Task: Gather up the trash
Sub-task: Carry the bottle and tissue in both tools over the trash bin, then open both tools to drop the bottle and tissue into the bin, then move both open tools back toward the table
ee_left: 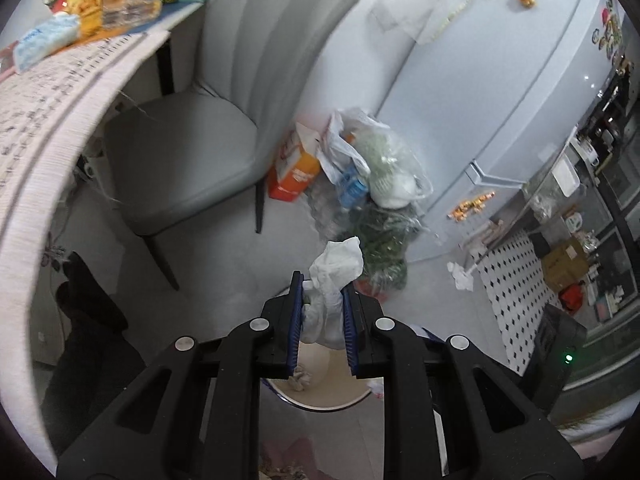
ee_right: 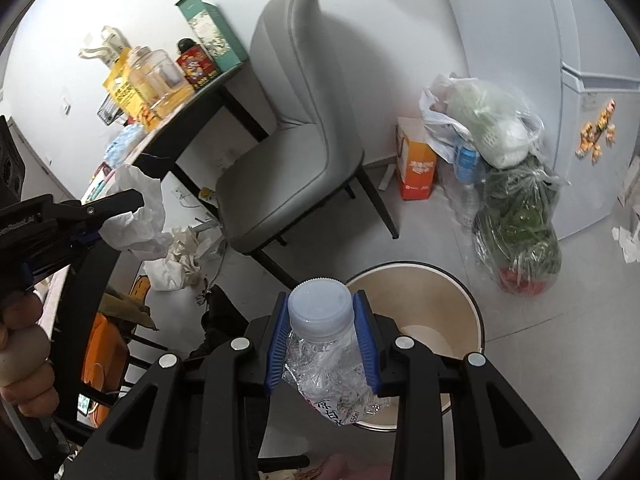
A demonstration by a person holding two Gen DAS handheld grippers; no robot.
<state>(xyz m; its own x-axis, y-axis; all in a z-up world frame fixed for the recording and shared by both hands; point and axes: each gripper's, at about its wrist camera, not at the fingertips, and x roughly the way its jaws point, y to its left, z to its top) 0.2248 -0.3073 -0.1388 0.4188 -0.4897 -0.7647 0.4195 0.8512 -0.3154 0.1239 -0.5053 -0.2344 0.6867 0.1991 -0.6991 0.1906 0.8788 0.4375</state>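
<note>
My left gripper (ee_left: 322, 280) is shut on a crumpled white paper wad (ee_left: 338, 268), which sticks out past the blue pads. It hangs above a round bin (ee_left: 320, 407) with a beige inside, where another crumpled scrap (ee_left: 300, 378) lies. My right gripper (ee_right: 322, 298) is shut on a crushed clear plastic bottle (ee_right: 320, 312) with a white cap, held just left of and above the bin (ee_right: 416, 266). In the right wrist view the left gripper (ee_right: 136, 200) appears at the left edge with its paper wad (ee_right: 140, 216), and a hand (ee_right: 20, 340) grips its handle.
A grey chair (ee_right: 292, 152) stands beyond the bin beside a table (ee_right: 192, 108) crowded with boxes and jars. Plastic bags of greens (ee_right: 516, 216) and an orange carton (ee_right: 416, 164) sit against the fridge (ee_right: 592, 120). Crumpled papers (ee_right: 180, 256) lie under the table, more paper (ee_left: 460, 276) by the fridge.
</note>
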